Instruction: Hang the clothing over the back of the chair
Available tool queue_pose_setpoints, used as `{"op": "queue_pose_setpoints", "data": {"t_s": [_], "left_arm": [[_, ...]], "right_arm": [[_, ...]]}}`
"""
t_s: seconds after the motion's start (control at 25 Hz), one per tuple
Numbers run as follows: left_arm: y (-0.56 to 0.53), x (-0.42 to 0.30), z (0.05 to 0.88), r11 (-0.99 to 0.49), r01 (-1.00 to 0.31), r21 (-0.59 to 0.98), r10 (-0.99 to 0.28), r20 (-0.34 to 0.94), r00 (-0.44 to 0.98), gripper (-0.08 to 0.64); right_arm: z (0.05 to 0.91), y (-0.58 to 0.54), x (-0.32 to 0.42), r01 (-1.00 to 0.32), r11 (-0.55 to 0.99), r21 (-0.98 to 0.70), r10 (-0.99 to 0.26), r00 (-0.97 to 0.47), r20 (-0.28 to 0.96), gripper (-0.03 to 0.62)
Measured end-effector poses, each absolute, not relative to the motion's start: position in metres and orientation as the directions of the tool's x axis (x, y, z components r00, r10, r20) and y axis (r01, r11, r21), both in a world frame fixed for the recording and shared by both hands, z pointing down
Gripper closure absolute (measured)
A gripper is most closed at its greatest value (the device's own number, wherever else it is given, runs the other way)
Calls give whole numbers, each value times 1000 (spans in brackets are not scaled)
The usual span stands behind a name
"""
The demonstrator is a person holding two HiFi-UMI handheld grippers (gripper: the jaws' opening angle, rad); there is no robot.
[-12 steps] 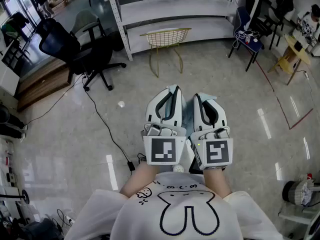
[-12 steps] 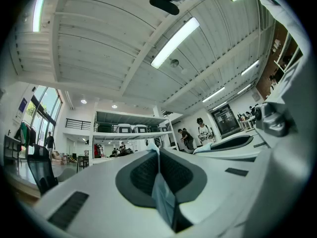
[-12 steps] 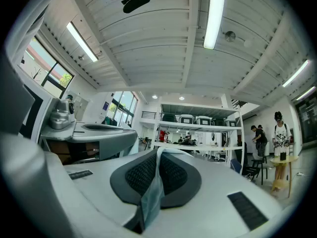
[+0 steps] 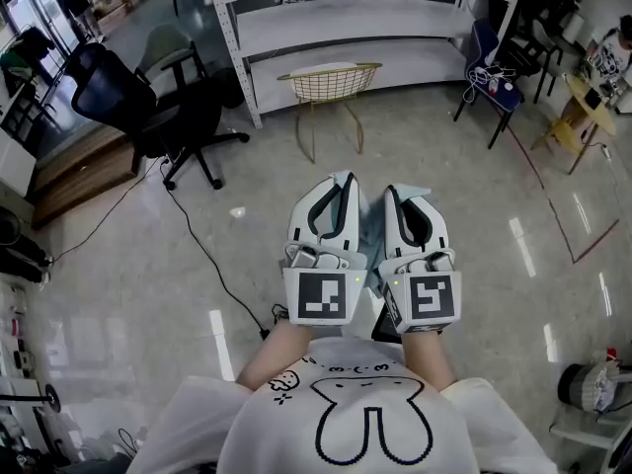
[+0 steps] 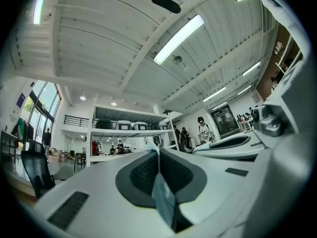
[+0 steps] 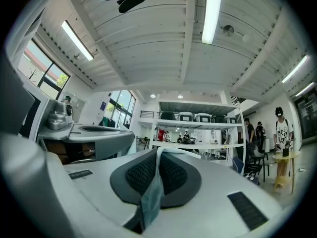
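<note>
A gold wire chair (image 4: 329,80) stands on the floor ahead, in front of white shelving. My left gripper (image 4: 341,182) and right gripper (image 4: 405,195) are held side by side close to my chest, pointing toward the chair. Both are shut on a thin light-blue piece of clothing (image 4: 371,235) that shows between them. In the left gripper view the fabric (image 5: 163,202) is pinched between the dark pads of the left gripper (image 5: 158,150). The right gripper view shows the same fabric (image 6: 151,197) clamped in the right gripper (image 6: 159,152). Most of the garment is hidden below the grippers.
A black office chair (image 4: 138,102) stands at the left with a cable (image 4: 212,260) trailing across the shiny floor. The white shelving (image 4: 346,18) runs behind the gold chair. A blue chair (image 4: 489,72) and a small yellow table (image 4: 578,112) are at the right.
The gold chair and shelving sit slightly lower in the head view. Both grippers keep the same hold on the fabric.
</note>
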State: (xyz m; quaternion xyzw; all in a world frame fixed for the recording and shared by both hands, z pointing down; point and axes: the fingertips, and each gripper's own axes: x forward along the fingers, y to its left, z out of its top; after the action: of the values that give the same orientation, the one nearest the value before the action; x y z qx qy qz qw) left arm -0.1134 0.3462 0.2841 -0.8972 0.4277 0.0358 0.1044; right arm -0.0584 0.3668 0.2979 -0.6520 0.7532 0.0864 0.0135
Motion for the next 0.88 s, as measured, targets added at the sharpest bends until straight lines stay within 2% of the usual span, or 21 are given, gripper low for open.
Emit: {"op": "queue_pose_setpoints", "data": {"t_s": [0.44,0.88], "left_arm": [[231,-100,287,-636,-763,-116,-753,-124,646,537],[104,-107,283,-653,-749,-110,-735,-147,662,537]], "right_arm": [[295,257,-35,-982,126,139,-985,-140,-96,560],[295,134,-48,-974,145,176,-985,-159,-68,560]]}}
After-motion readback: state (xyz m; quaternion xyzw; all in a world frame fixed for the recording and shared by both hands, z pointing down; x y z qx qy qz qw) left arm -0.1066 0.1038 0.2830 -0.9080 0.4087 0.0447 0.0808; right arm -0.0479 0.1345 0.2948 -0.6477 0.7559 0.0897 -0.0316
